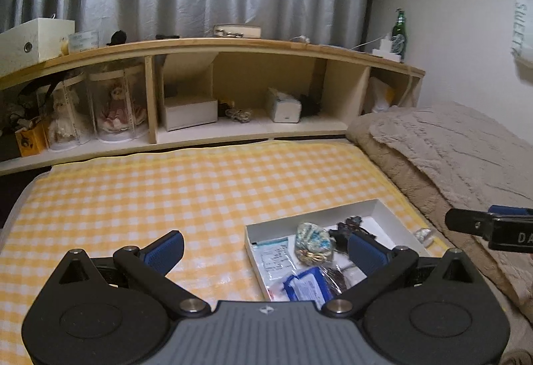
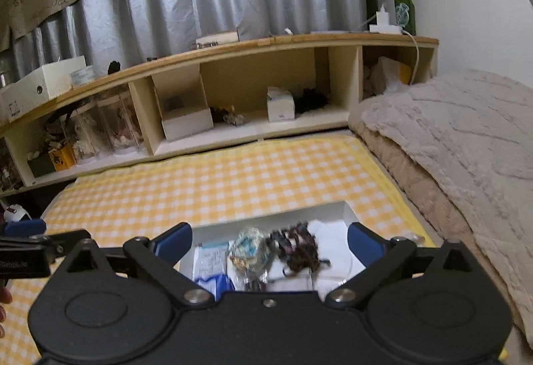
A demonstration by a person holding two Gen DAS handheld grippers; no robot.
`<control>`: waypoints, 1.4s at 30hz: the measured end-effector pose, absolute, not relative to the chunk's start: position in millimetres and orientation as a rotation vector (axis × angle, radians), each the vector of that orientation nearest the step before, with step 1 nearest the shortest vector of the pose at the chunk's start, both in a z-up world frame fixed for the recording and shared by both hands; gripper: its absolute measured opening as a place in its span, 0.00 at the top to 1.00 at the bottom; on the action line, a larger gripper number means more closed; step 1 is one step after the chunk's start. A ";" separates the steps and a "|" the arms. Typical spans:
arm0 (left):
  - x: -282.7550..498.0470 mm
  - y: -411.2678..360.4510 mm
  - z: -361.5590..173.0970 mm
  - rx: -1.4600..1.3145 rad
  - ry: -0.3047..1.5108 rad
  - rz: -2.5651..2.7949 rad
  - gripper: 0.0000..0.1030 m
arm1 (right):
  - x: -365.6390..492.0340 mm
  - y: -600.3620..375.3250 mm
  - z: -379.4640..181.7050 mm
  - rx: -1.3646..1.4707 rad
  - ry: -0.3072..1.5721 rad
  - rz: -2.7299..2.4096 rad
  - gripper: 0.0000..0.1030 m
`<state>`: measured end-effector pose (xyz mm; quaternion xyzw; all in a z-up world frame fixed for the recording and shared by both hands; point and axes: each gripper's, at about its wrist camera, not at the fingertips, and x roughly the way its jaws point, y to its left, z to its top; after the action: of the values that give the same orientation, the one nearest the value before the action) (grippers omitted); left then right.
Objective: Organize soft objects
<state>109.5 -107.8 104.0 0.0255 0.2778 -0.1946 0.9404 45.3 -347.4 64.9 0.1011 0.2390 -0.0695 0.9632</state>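
Left gripper (image 1: 265, 251): jaws spread wide, nothing between the blue pads; it hangs over the yellow-and-white checked bed cover (image 1: 166, 195), with its right finger overlapping the left part of the box.

White shallow box (image 1: 389, 210): open-topped, lying flat on the checked cover near its right edge, just beside the folded beige blanket (image 1: 449, 151). Contents, left to right in the left wrist view:
- clear flat packet with printed paper (image 1: 271, 256), against the left wall;
- blue pouch with a white label (image 1: 306, 286), at the near end;
- crumpled pale blue-green soft bundle (image 1: 313, 236) with gold-coloured trim at its lower edge, mid-box;
- dark tangled soft item (image 1: 349, 226), just right of the bundle; in the right wrist view it reads brownish and curly, but that frame is blurred.

Right gripper (image 2: 269, 241): jaws also wide, holding nothing, hovering directly over the box with the bundle and dark item showing between its fingers.

Small pale crumpled object (image 1: 424, 235) lies on the cover outside the box's right wall; identity cannot be told.
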 end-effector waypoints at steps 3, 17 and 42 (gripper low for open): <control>95.6 -103.4 104.3 0.060 0.560 -0.404 0.00 | 29.1 -344.2 63.9 0.183 0.490 -0.134 0.01; 39.9 -89.9 86.9 0.100 0.526 -0.351 0.00 | -30.5 -319.4 46.7 0.050 0.453 -0.190 0.00; 5.7 -72.6 45.3 0.132 0.489 -0.312 0.00 | -58.1 -292.0 5.0 0.013 0.461 -0.241 0.00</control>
<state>5.7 -72.6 45.3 0.0653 0.2411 -0.1538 0.9560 -58.1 -292.0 5.0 0.0062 0.2281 -0.1194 0.9663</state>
